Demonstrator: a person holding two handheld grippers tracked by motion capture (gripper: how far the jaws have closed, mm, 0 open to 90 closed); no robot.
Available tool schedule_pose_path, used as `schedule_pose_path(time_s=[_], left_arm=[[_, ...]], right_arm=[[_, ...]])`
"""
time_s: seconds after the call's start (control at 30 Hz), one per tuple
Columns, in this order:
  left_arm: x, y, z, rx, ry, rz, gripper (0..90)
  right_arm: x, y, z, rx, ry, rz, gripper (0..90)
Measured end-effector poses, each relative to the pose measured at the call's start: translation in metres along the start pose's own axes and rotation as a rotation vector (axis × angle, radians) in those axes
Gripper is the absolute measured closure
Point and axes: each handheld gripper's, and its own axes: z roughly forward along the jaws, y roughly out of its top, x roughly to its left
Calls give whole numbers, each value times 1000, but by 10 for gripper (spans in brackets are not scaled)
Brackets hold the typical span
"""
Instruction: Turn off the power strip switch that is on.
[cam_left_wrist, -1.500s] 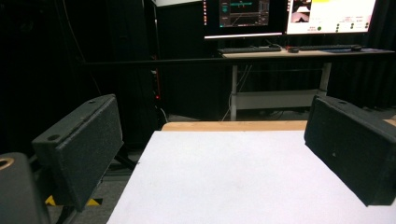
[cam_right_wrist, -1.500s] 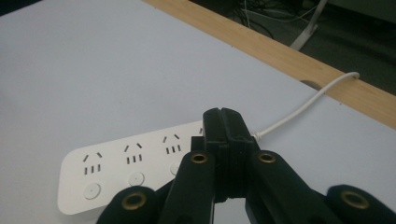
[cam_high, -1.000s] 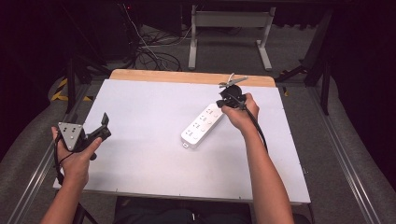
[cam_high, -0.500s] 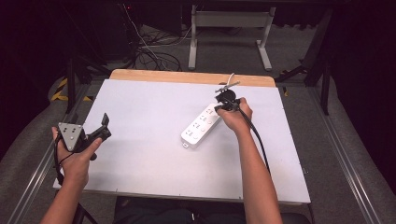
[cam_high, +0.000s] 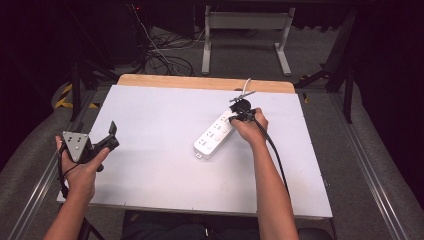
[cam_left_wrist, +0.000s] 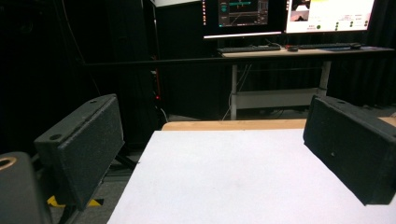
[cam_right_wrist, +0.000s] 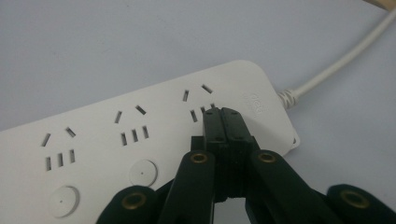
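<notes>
- Right claw (cam_right_wrist: 222, 113) is pressing its two black jaws tight together, nothing pinched between them, and its tip is resting over the last socket group of the white power strip (cam_right_wrist: 140, 140), at the cord end.
- From the high view, that right claw (cam_high: 239, 111) is sitting at the far end of the power strip (cam_high: 214, 136), with the right hand (cam_high: 251, 126) gripping it just behind.
- Power strip is lying flat on the white surface (cam_high: 165, 170), angled diagonally, right of centre and toward the far edge.
- Its white cord (cam_right_wrist: 336, 65) is running off from the end nearest the claw tip, heading for the wooden far edge of the surface.
- Round buttons (cam_right_wrist: 142, 172) are showing beside the socket groups along the strip's face.
- Left claw (cam_high: 111, 136) is hanging over the left edge of the surface, well apart from the power strip, held in the left hand (cam_high: 82, 167).
- In the left gripper view its jaws are standing spread wide, empty, with bare white surface (cam_left_wrist: 224, 186) between them and a desk with monitors (cam_left_wrist: 289, 11) beyond.
</notes>
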Motion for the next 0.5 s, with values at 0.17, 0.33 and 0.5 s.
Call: schedule_pose_path(time_s=[0.17,0.33,0.5], left_arm=[[0,0,0,-2,2,-1,55],[1,1,0,-4,3,-3,51],[1,1,0,-4,0,-8,51]], right_arm=[[0,0,0,-2,-2,3,900],[0,-4,2,-15,-4,5,900],[1,-4,2,-11,-7,-1,900]])
